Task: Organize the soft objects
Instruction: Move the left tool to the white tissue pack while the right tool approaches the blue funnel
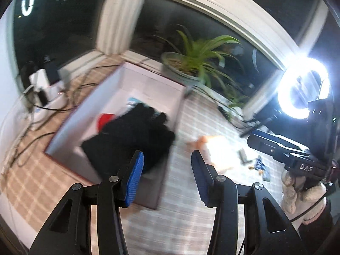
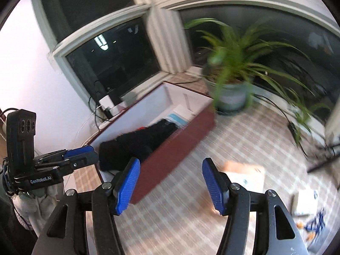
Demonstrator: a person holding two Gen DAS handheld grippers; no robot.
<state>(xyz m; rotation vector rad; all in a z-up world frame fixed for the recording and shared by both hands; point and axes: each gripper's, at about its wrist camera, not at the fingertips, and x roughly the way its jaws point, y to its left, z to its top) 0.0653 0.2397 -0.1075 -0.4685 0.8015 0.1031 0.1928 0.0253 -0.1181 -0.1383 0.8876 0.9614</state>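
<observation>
Nearest me, my left tool [image 1: 167,177] and right tool [image 2: 171,186] both stand released, nothing between the blue pads, above the checked tabletop [image 2: 187,218]. Just past them at frame centre, a black soft garment [image 1: 131,142] lies draped over the near wall of the white-lined box [image 1: 148,85], covering something red [image 1: 105,120]. Beyond, upper right, I note a blurred potted plant [image 2: 231,78].

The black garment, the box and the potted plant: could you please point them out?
black garment [image 1: 136,136]: left wrist view, middle of the cloth.
box [image 2: 174,140]: right wrist view, dark red outer wall.
potted plant [image 2: 231,95]: right wrist view, pot's side.
</observation>
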